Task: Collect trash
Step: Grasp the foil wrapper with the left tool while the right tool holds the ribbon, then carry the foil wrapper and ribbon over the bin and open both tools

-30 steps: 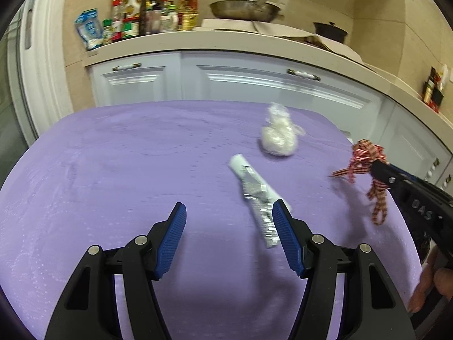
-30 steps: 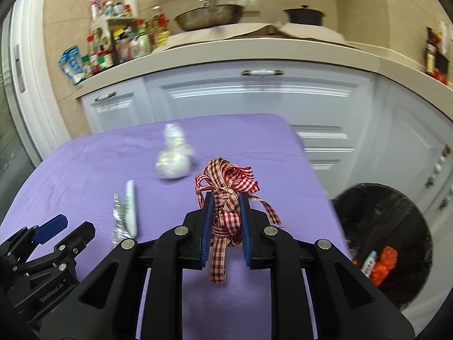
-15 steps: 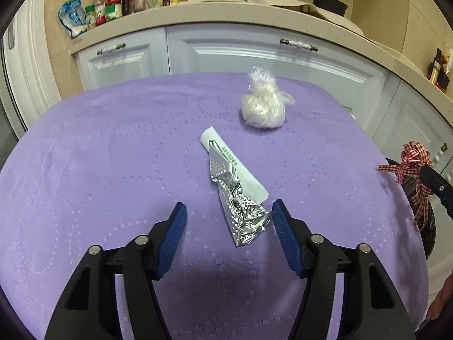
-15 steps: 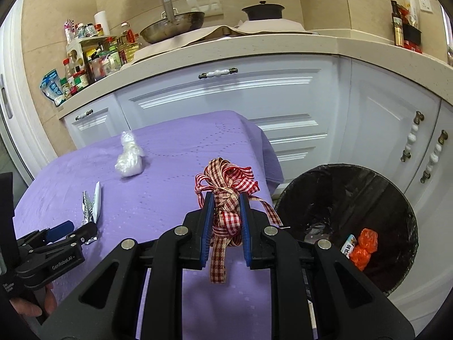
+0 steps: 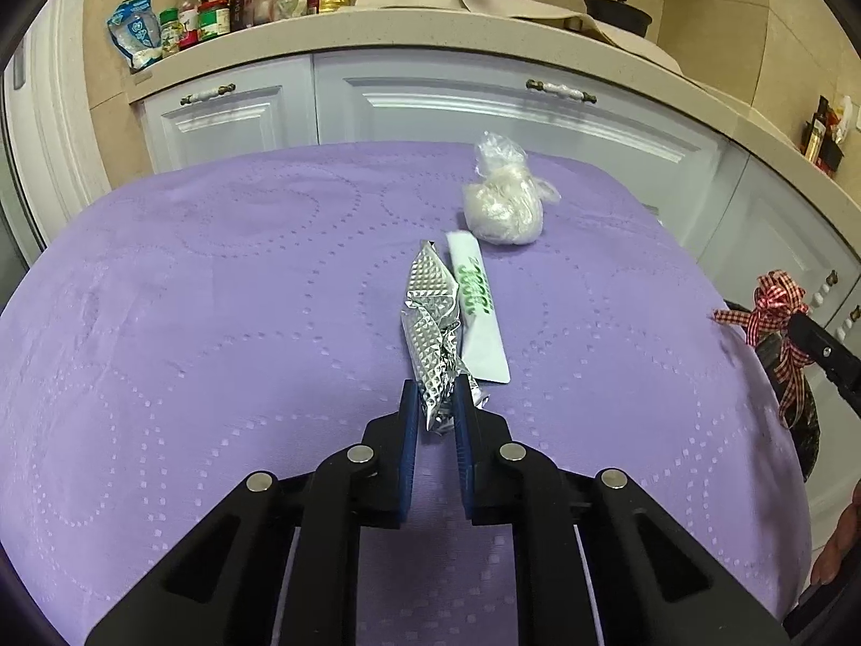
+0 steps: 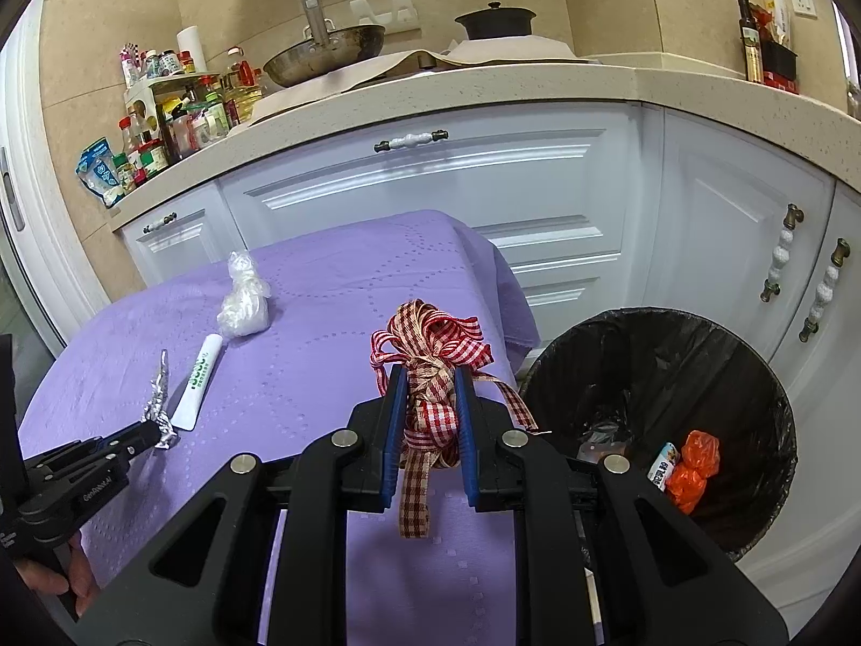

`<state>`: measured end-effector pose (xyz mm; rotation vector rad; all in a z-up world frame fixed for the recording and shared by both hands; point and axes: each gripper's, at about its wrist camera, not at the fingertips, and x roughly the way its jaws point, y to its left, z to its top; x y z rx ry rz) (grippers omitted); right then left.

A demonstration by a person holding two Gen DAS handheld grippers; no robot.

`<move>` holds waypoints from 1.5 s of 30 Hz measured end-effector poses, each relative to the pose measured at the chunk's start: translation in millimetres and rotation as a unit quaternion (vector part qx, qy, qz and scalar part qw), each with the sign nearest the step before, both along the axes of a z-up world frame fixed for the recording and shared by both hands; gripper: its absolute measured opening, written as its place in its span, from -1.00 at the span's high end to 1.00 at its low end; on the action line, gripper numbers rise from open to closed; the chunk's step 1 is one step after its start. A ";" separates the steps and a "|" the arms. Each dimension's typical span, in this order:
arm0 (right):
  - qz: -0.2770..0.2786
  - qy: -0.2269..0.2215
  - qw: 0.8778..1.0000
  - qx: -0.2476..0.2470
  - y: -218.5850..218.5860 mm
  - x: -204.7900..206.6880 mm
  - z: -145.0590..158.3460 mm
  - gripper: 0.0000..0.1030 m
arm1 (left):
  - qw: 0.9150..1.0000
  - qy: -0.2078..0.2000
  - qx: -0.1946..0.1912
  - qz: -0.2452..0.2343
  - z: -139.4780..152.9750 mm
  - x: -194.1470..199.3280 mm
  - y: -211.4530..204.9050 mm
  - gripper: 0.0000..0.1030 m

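Observation:
My left gripper is shut on the near end of a crumpled silver foil wrapper lying on the purple table. A white tube with green print lies right beside the foil, and a knotted clear plastic bag sits behind them. My right gripper is shut on a red-and-white checked ribbon bow, held above the table's right edge, left of the black-lined trash bin. The bow also shows at the right of the left wrist view. The left gripper with the foil shows in the right wrist view.
The bin holds an orange bag and a small wrapper. White cabinets stand behind the table under a counter with bottles, a pan and a pot.
My left gripper has closed on the foil wrapper's near end. My right gripper has carried the bow right, toward the bin, which now shows fully.

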<state>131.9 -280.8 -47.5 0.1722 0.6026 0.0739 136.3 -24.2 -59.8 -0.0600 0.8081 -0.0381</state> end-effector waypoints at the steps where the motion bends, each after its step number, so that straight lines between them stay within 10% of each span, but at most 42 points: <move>1: 0.000 0.000 1.000 0.000 0.0 -0.2 0.0 0.66 | 1.000 -0.005 0.002 -0.001 1.6 -1.6 0.7 0.73; 20: -0.028 -0.020 0.999 -0.007 -18.7 -22.6 12.9 0.66 | 0.997 -0.068 0.023 -0.012 37.7 -20.7 -6.9 0.73; 45: -0.152 -0.028 0.988 -0.013 -140.0 -57.3 9.3 0.66 | 0.976 -0.086 0.028 -0.198 43.0 -13.3 -185.8 0.73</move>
